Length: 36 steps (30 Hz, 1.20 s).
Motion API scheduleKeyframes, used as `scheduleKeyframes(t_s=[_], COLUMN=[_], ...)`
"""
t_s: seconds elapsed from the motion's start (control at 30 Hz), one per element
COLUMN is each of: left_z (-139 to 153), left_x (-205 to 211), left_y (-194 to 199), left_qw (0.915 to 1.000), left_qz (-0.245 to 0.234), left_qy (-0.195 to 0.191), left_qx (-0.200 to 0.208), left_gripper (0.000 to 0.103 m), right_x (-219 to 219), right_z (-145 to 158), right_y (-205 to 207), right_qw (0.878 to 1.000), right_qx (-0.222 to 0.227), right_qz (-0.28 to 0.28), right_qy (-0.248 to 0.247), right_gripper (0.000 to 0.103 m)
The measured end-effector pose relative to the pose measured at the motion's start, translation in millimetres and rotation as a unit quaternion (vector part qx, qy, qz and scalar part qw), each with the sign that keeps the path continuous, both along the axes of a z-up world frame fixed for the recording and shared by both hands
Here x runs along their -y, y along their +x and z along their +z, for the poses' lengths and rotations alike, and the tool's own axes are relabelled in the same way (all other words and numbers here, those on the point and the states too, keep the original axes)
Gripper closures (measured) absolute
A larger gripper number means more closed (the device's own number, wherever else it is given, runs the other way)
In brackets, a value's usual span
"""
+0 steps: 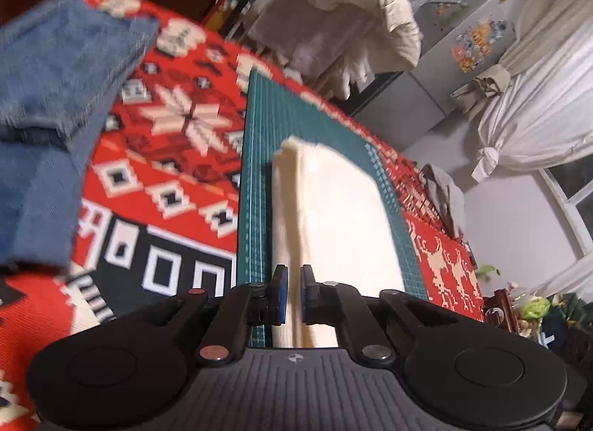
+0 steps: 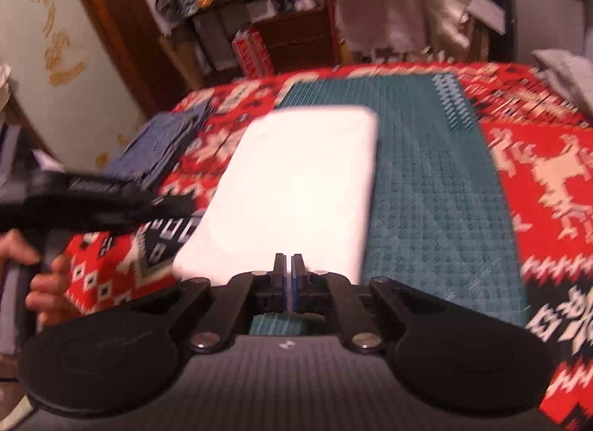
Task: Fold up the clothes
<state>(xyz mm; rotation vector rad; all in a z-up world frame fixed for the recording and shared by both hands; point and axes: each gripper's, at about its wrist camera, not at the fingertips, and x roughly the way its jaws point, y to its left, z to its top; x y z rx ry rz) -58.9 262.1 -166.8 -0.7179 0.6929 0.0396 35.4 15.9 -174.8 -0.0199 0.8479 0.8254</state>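
Red patterned cloth covers the bench; a folded cream garment (image 2: 296,186) lies ahead of both jaws on the green cutting mat (image 2: 437,186). Left gripper (image 1: 292,292) pinches its edge; right gripper (image 2: 288,275) is closed, seemingly empty. Folded denim (image 2: 159,149) lies aside.

Mat (image 2: 437,186) right of cloth (image 2: 296,186) is bare, free to pass. Jeans stack (image 2: 159,149) blocks tabletop's left edge; left gripper (image 2: 92,197) hovers there.

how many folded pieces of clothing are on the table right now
2. A cream folded garment lies on the green cutting mat, held at its near edge by the left claw. Folded blue denim sits to its left on the patterned cloth. More may lie outside both views.
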Motion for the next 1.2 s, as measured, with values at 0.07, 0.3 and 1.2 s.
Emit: scheduleKeyframes(t_s=[0.07, 0.3, 1.2], left_z=[10, 9, -10], left_x=[3, 38, 63], left_y=[2, 63, 15], left_qw=[0.9998, 0.9958, 0.9911], left_qz=[-0.009, -0.078, -0.106], left_qy=[0.005, 0.044, 0.079], left_qx=[0.016, 0.017, -0.009], left_gripper=[0.098, 0.098, 0.101], right_x=[-1, -28, -3], right_z=[5, 6, -10], right_y=[9, 50, -10], right_qw=[1.0, 0.999, 1.0], right_qx=[0.009, 0.033, 0.008], right_qz=[-0.008, -0.029, 0.004], right_qy=[0.006, -0.001, -0.03], right_gripper=[0.098, 0.098, 0.098])
